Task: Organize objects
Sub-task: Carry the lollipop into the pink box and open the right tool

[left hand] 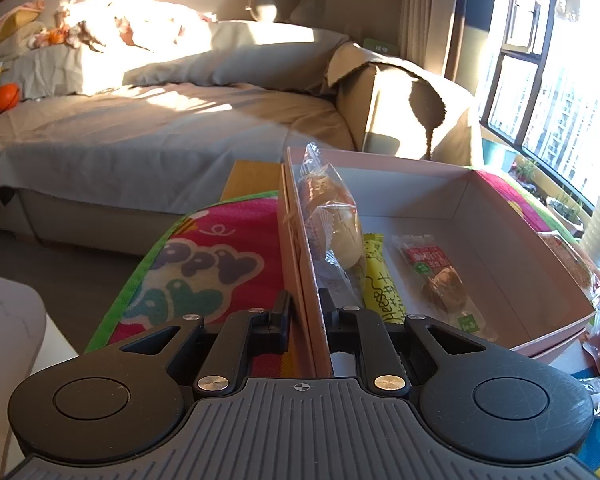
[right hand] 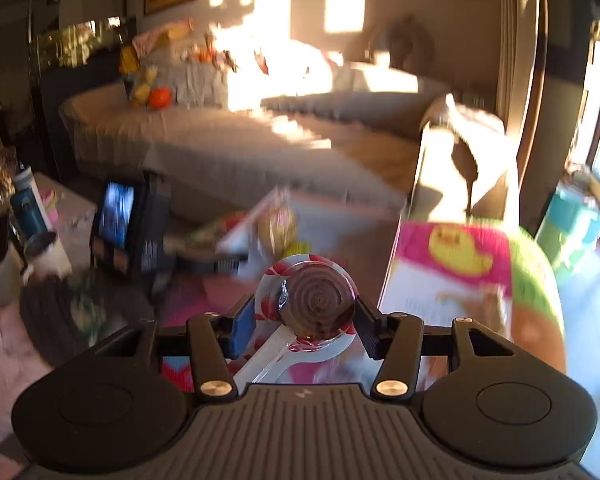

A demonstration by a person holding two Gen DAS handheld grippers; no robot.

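The left gripper (left hand: pixel 305 312) pinches the near left wall of the pink box (left hand: pixel 456 184), one finger outside, one inside. Inside the box, a wrapped bun (left hand: pixel 334 216) leans against that wall, a yellow cheese stick (left hand: pixel 380 280) lies beside it and a clear snack packet (left hand: pixel 440 280) sits further right. The box rests on a bright play mat (left hand: pixel 212 256), with the grey sofa (left hand: pixel 140 128) beyond.

The right gripper (right hand: pixel 307 316) is clamped on a wrapped swirl lollipop (right hand: pixel 318 300), its stick slanting down toward the camera, held in the air above the mat; everything behind it is blurred
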